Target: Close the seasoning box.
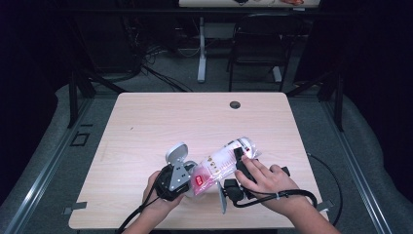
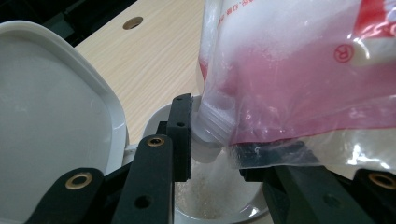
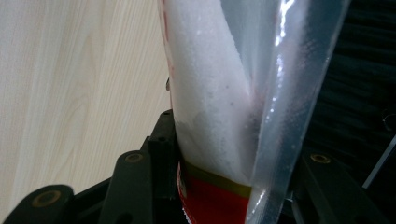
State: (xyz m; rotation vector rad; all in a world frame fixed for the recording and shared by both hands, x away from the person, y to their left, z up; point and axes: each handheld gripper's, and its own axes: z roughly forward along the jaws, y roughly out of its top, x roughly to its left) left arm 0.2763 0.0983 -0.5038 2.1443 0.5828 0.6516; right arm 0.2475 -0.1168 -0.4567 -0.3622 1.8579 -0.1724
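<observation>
From above, a person leans over the near edge of the light wooden bench (image 1: pixel 146 126), a set of tongs in each hand. The right tongs (image 1: pixel 242 157) clamp a clear plastic bag of white granules (image 1: pixel 221 163) with red print, tipped so its lower end slants down toward the left tongs (image 1: pixel 187 178). Those hold a small white container (image 1: pixel 189 166) whose hinged lid (image 1: pixel 176 152) stands open behind it.

In the left gripper view, the left tongs (image 2: pixel 212 158) stand partly open, their black jaws pressed on either side of the white container (image 2: pixel 243 212), gripping its rim. The bag's short spout (image 2: pixel 210 135) rests just over the opening between the jaws, and white granules (image 2: pixel 208 193) lie inside the container. The open lid (image 2: pixel 51 116) rises at the left.

In the right gripper view, the right tongs (image 3: pixel 224 149) are fairly wide apart and closed on the bag (image 3: pixel 210 93), both jaws pressing its sides near the red band (image 3: pixel 210 198). The bag stands tall between them, packed with white granules, the bench (image 3: pixel 70 84) beyond.
</observation>
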